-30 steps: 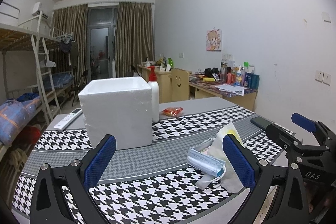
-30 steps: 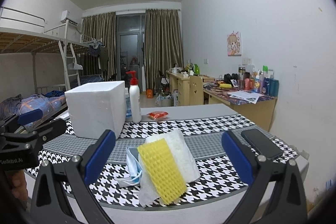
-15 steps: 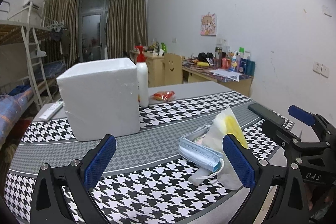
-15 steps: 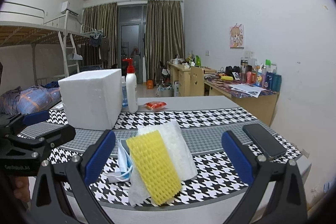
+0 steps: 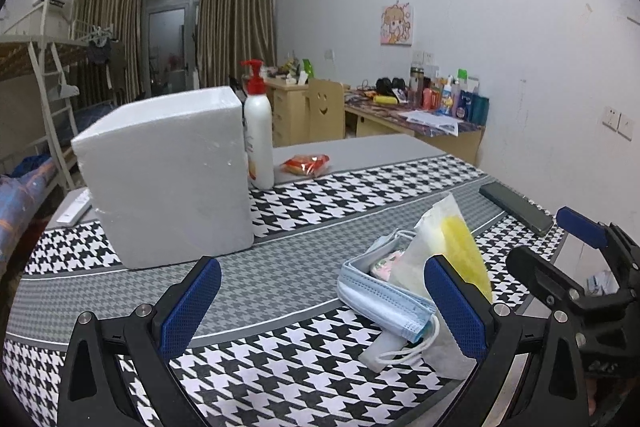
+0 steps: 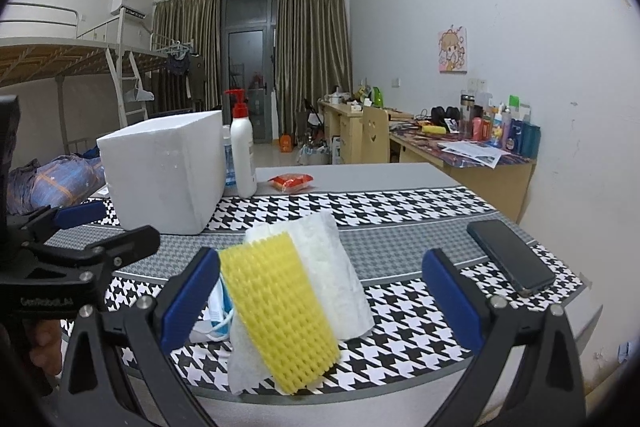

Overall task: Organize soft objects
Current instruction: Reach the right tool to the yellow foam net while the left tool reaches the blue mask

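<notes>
Here, with both grippers spread wide and empty, close the right gripper (image 6: pixel 320 291) squarely across the yellow foam net (image 6: pixel 278 311), avoiding the tissue (image 6: pixel 332 267) beneath.

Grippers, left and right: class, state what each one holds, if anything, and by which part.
Nothing is held. The left gripper and right gripper are both open above the table, short of the yellow foam net.

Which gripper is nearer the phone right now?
Right. The right gripper has the phone just off its right finger; the left gripper sits farther left, beyond the soft pile.
</notes>
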### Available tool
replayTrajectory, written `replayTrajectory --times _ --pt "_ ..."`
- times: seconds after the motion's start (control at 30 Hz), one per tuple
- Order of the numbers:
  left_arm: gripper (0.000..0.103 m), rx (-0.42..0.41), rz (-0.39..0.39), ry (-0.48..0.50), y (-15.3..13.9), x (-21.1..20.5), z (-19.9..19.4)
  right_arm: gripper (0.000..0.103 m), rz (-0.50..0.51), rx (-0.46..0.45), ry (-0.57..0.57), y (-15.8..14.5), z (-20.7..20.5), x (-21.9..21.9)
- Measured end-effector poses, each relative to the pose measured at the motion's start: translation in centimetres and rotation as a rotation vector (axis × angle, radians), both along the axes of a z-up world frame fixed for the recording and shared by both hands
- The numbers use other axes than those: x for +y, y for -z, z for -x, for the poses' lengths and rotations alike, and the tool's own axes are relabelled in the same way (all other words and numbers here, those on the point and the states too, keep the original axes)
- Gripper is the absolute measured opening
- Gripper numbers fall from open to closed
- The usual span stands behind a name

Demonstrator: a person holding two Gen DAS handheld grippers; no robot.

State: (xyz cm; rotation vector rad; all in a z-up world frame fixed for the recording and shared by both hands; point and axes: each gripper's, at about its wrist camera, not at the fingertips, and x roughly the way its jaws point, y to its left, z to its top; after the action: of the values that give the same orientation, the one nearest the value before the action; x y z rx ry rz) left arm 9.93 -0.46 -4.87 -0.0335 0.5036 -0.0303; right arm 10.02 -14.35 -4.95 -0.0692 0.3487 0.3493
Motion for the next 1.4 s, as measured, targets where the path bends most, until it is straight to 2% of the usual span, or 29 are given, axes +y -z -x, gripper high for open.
replayTrajectory --times 0.23,0.5,0.8,0.9,0.97,1.03,1.2,1.4 --pt "0.102 0.03 0.01 0.002 0.6 0.5 -1.4 0.102 0.025 0.035 -0.023 0.9 -0.5 0.5" --pt "0.102 0.073 0.003 -0.006 1.3 0.6 -2.8 0.093 0.038 0.08 -0.056 2.1 -1.3 1.0" --pt "0.102 0.117 0.001 0.012 1.8 -0.1 -3.9 0.076 0.057 0.113 -0.123 3.1 -1.0 1.3" --pt "0.102 0.135 0.003 0.026 2.1 -0.5 -4.3 0.067 0.055 0.132 -0.131 3.3 -1.2 1.1" --pt "0.099 0.148 -0.001 0.025 2.4 -0.7 -4.5 0.059 0.057 0.139 -0.131 3.6 -1.2 1.1" --pt "0.093 0.168 0.01 0.031 2.6 -0.8 -4.9 0.056 0.057 0.151 -0.132 3.8 -1.3 0.9" --pt "0.075 0.224 0.035 0.029 3.4 -0.7 -5.8 0.056 0.049 0.155 -0.127 4.1 -1.4 0.4" --pt "0.053 0.295 0.103 0.001 4.4 0.0 -7.1 0.056 0.04 0.146 -0.117 3.9 -1.2 0.0"
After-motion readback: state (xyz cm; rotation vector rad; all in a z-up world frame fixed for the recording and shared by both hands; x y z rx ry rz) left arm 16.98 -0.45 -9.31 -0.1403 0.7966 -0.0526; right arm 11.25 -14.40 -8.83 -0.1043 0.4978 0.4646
